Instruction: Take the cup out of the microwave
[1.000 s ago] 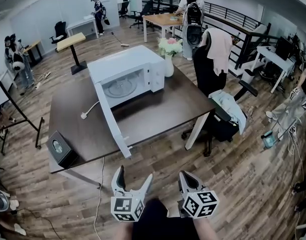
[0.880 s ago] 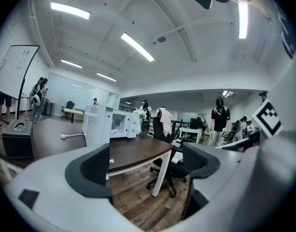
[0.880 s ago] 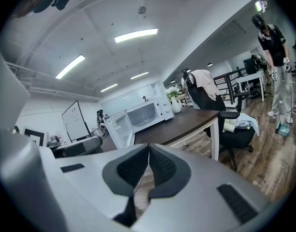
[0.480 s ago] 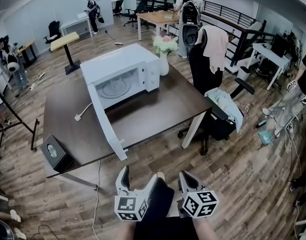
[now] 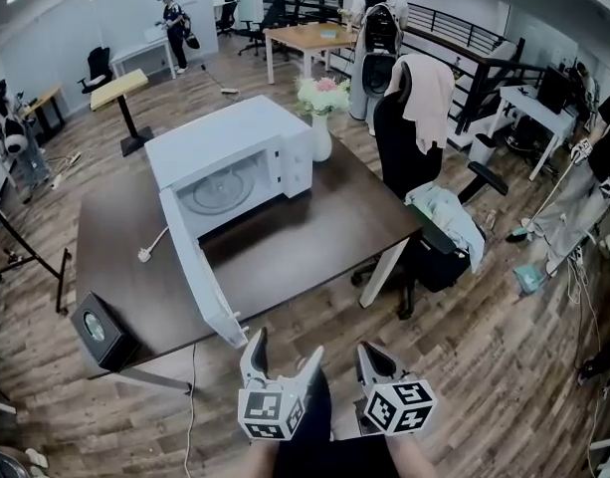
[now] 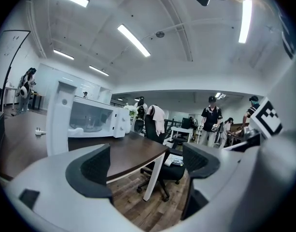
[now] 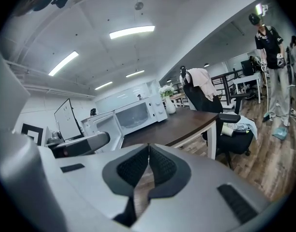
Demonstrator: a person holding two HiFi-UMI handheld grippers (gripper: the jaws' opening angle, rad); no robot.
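Observation:
A white microwave (image 5: 230,152) stands on the dark table (image 5: 314,222) with its door (image 5: 197,272) swung wide open toward me. Inside I see only the glass turntable (image 5: 215,190); no cup shows in the head view. The microwave (image 6: 92,120) also appears in the left gripper view, and the microwave (image 7: 138,115) in the right gripper view. Both grippers hang low, in front of the table's near edge. My left gripper (image 5: 285,350) is open with nothing between its jaws (image 6: 148,163). My right gripper (image 5: 370,353) is shut on nothing (image 7: 148,151).
A vase of flowers (image 5: 321,118) stands right of the microwave. A black box (image 5: 99,332) sits on the table's near left corner, and the microwave's plug (image 5: 143,256) lies loose. A black office chair (image 5: 416,142) with draped clothes stands at the right. People stand farther back.
The table and microwave have slid left and slightly away in the head view. My left gripper has edged right, closer to the right one. Both jaws keep their state.

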